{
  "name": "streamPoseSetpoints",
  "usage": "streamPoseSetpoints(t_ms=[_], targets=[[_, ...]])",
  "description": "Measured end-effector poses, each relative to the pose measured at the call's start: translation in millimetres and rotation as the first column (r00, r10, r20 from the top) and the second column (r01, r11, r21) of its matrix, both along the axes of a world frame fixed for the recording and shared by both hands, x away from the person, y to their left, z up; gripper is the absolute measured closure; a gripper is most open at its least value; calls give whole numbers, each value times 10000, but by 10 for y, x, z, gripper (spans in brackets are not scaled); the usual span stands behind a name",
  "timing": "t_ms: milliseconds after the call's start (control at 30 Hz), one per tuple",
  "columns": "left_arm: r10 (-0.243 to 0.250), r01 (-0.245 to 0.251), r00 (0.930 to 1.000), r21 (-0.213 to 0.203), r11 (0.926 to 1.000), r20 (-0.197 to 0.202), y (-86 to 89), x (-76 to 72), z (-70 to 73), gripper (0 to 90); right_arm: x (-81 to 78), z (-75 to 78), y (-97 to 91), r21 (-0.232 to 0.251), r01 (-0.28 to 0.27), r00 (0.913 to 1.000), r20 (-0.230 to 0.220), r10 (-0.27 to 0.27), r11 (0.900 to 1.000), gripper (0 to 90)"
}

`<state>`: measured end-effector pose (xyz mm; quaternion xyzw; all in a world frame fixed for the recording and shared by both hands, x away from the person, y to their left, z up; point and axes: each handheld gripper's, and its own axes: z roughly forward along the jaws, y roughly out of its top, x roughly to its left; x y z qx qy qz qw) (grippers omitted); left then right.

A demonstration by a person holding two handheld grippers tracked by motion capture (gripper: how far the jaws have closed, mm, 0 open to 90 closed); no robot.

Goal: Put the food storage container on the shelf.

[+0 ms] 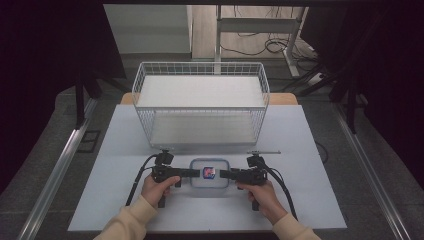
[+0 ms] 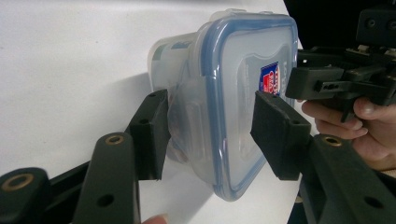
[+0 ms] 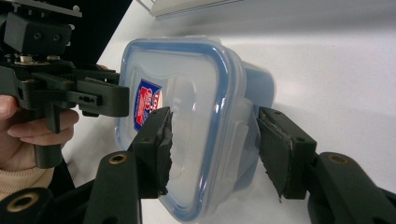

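My right gripper (image 3: 212, 140) is squeezed tight on one side clip of the box (image 1: 209, 173), and my left gripper (image 2: 208, 133) pinches the other clip.

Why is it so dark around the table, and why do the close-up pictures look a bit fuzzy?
High view: light falls on the white table and basket; the room beyond is unlit. Left gripper view: the box is fairly sharp, the nearest black parts soft. Right gripper view: the box casts a soft shadow on the table.

A lab: dark curtains (image 1: 50, 50) frame a white table (image 1: 310, 200), cables (image 1: 260, 45) trailing behind.
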<state>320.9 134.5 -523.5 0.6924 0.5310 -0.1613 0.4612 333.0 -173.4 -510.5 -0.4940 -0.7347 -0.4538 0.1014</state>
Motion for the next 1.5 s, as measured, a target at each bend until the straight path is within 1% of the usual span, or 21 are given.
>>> streamPoseSetpoints(t_ms=[67,100,433,767,967,1100,1267,1367,1433,1467,1500], targets=[[32,-32,10000,29,10000,29,3,-7,13,477,-3,5,-2,21,-5,10000,5,5,10000,473],[57,-57,10000,40,10000,43,3,-9,17,478,-13,11,3,-4,-19,9999,142,19,10000,475],[123,-124,9999,94,9999,114,-4,-20,37,476,-40,37,25,-194,-56,9988,490,65,9998,475],[126,-129,9997,130,9998,223,-1,-23,70,476,-42,60,24,-150,-86,9982,590,94,9999,475],[16,-18,9999,100,9999,160,6,-19,85,480,-47,80,18,-147,-116,9984,549,124,9998,475],[-44,44,9999,74,10000,117,14,25,102,480,-8,98,17,-162,-105,9988,479,113,9998,475],[33,-37,9992,119,9999,399,34,76,266,483,53,208,28,-56,-116,9978,646,119,9999,475],[6,-17,9984,195,9998,564,44,103,380,483,85,310,38,-20,-139,9962,857,140,9999,475],[111,-120,9976,129,9998,680,41,124,458,483,111,388,43,-4,-151,9953,960,151,9999,474],[18,-29,9975,147,9999,704,53,136,490,483,122,424,47,-16,-161,9948,1007,162,9999,475],[26,-37,9972,145,9999,743,55,145,513,483,134,460,49,-15,-161,9940,1080,162,9999,475]])
